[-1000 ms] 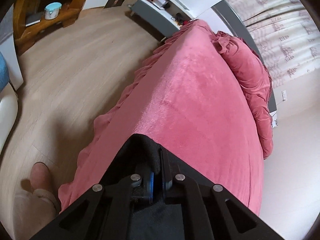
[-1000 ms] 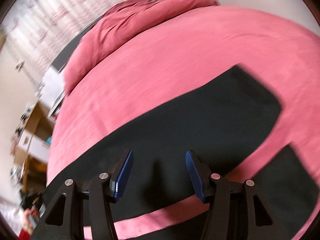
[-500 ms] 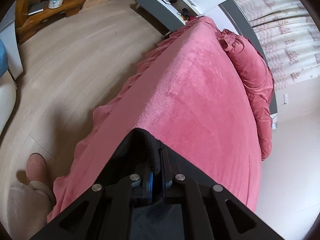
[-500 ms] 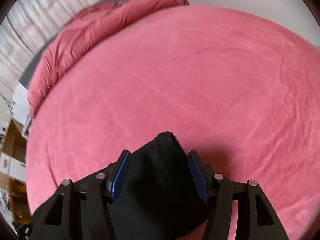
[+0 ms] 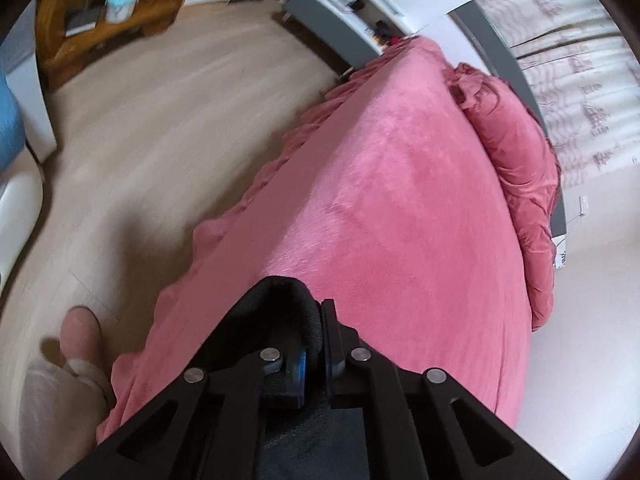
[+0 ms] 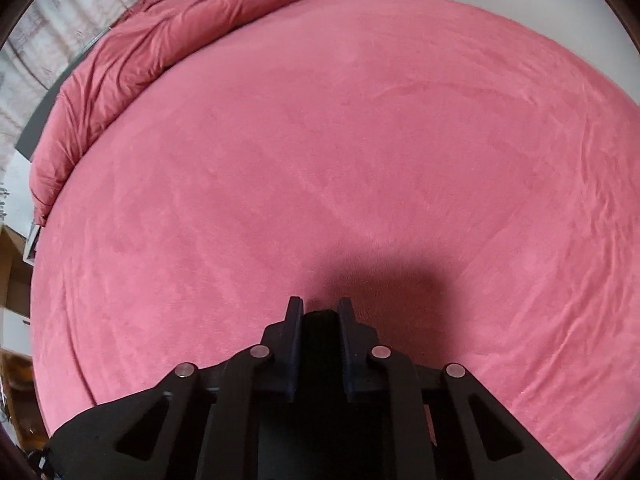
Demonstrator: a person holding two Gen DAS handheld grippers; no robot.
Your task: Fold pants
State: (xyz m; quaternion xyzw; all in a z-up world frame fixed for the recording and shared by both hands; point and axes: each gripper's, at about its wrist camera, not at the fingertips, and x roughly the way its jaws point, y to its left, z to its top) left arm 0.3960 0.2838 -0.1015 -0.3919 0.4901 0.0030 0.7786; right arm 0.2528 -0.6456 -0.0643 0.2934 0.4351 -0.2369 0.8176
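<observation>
Black fabric, one item: the pants (image 5: 280, 312), lying at the near end of your pink bed (image 5: 392, 208), with a bunched edge rising between the pads of your left gripper (image 5: 314, 344). That gripper is clamped tight on the cloth, only a sliver of fold showing between its blue pads.

Right gripper (image 6: 320, 320): its jaws are closing, narrow now, with a dark corner of the pants (image 6: 320, 322) standing between the two fingers and filling the gap; the pads press against it on both sides. The gripper's shadow falls on the bedspread just ahead of it.

Rolled pink duvet (image 6: 132, 48): along the far edge of the bed, well apart from both grippers.

Your slippered foot (image 5: 80, 332): on the wooden floor (image 5: 132, 128) beside the bed.
</observation>
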